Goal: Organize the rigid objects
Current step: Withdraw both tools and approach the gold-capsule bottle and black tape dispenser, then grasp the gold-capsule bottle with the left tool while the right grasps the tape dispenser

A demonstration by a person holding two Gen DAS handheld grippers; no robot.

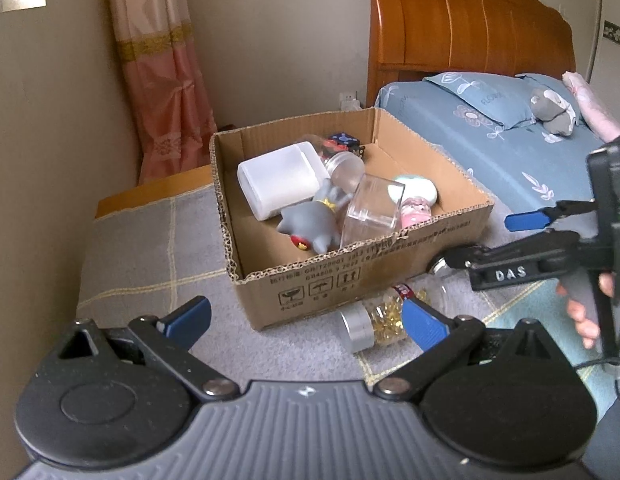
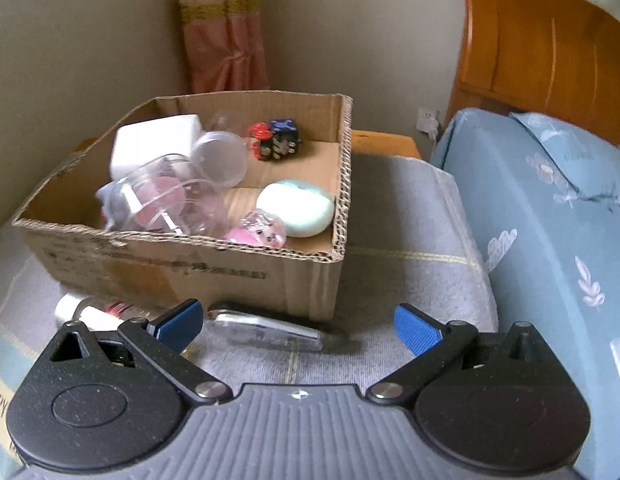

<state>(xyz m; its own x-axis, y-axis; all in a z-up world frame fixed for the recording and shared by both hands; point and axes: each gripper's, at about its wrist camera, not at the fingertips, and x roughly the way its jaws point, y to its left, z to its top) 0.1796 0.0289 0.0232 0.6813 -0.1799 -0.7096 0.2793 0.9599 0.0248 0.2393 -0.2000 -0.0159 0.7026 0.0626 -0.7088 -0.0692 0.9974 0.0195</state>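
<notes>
Both tools are released and hold nothing: the left tool and the right tool hover before the brown cardboard box. A clear jar of yellow capsules lies on the grey blanket beside the box; I judge it should be grasped next and placed inside.

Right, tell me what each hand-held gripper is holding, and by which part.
Nothing is held: the left hand-held gripper and the right hand-held gripper are both open and empty.

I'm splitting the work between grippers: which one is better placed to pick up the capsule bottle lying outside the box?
Left, probably. The left gripper is open with the bottle right by its fingertips. The right gripper, also open, faces a different clear item by the box.
</notes>
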